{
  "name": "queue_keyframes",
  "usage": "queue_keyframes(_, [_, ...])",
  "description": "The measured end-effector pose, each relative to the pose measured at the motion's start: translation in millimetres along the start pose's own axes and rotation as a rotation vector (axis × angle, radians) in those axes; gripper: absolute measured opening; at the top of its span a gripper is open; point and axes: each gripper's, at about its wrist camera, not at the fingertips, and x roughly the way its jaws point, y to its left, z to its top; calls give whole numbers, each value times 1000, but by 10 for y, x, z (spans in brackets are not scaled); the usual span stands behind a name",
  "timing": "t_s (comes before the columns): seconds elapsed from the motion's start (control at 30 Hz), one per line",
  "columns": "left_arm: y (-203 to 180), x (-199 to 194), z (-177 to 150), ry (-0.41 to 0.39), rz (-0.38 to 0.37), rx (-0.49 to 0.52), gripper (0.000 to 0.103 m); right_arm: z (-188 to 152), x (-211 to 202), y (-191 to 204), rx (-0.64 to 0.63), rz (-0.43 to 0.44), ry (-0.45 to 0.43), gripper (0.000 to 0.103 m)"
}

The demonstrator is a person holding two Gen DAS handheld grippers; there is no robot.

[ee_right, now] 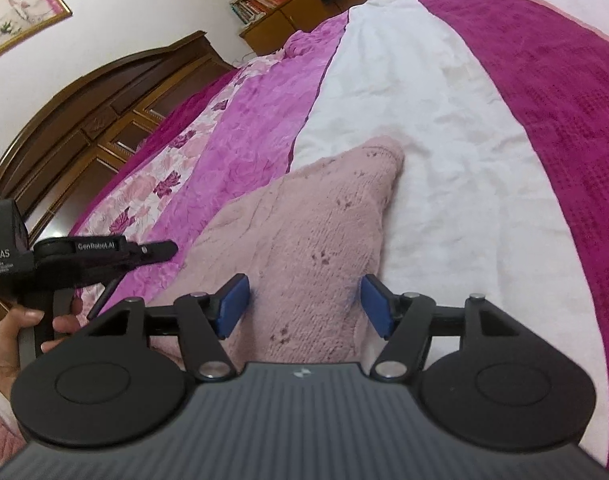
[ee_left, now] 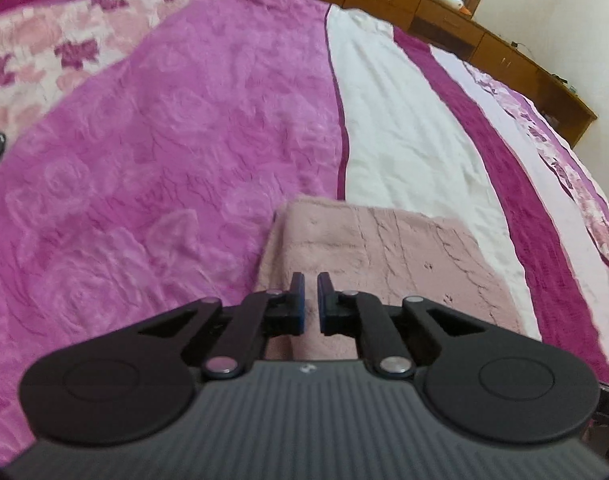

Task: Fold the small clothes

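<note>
A small fuzzy pale-pink garment (ee_left: 384, 256) lies folded into a rough rectangle on the bed. My left gripper (ee_left: 310, 300) hovers over its near left part, its jaws nearly shut with a narrow gap and nothing between them. In the right wrist view the same garment (ee_right: 304, 232) stretches away towards a rounded far corner. My right gripper (ee_right: 302, 304) is open, its blue pads either side of the garment's near end, not clamped. The left gripper (ee_right: 104, 258) shows at the left, held in a hand.
The bed carries a purple rose-pattern blanket (ee_left: 164, 160), a white stripe (ee_left: 404, 140) and a magenta stripe (ee_right: 544, 100). Wooden cabinets (ee_left: 444, 12) run along the far side. A dark wooden headboard (ee_right: 84, 112) and a framed photo (ee_right: 16, 4) stand left.
</note>
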Motion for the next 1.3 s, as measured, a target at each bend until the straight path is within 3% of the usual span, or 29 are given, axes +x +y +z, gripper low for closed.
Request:
queue_keyframes(0.2, [30, 179, -72, 41, 24, -53, 10, 74, -8, -16, -9, -14, -8, 69])
queue_keyframes(0.23, [39, 180, -75, 40, 24, -56, 15, 82, 0, -14, -21, -23, -9, 69])
queue_keyframes(0.3, [57, 167, -76, 42, 35, -67, 56, 126, 24, -33, -30, -39, -15, 69])
queue_keyframes(0.33, [72, 164, -75, 42, 50, -78, 87, 160, 46, -56, -25, -43, -12, 69])
queue_keyframes(0.37, [91, 148, -84, 35, 61, -90, 93, 191, 67, -81, -14, -42, -9, 69])
queue_keyframes(0.43, [124, 122, -95, 24, 56, -101, 93, 244, 114, -122, 5, -34, 2, 69])
queue_keyframes(0.6, [226, 235, -120, 103, 6, -172, 93, 313, 247, -168, 22, -17, 35, 70])
queue_keyframes(0.7, [233, 290, -175, 154, -68, -199, 93, 315, 332, -245, 86, 23, 84, 78])
queue_keyframes(0.8, [179, 342, -251, 196, -169, -216, 93, 271, 465, -342, 156, 87, 146, 79])
queue_keyframes(0.87, [105, 354, -295, 198, -155, -182, 91, 207, 603, -388, 201, 128, 191, 80])
queue_keyframes(0.9, [70, 353, -309, 195, -150, -156, 88, 170, 667, -391, 214, 138, 205, 80])
queue_keyframes(0.93, [46, 347, -325, 192, -145, -137, 74, 140, 726, -395, 224, 151, 211, 81])
queue_keyframes(1.0, [29, 315, -339, 183, -159, -127, 59, 118, 782, -366, 235, 158, 206, 79])
queue_keyframes(1.03, [33, 288, -332, 177, -165, -132, 46, 121, 798, -337, 230, 156, 207, 74])
queue_keyframes(1.07, [36, 270, -324, 170, -178, -142, 40, 127, 799, -309, 221, 149, 205, 68])
queue_keyframes(1.13, [37, 209, -310, 159, -206, -165, 39, 163, 768, -261, 211, 151, 200, 58])
queue_keyframes(1.3, [-65, -5, -337, 125, -257, -174, 38, 338, 544, -120, 212, 172, 189, 53])
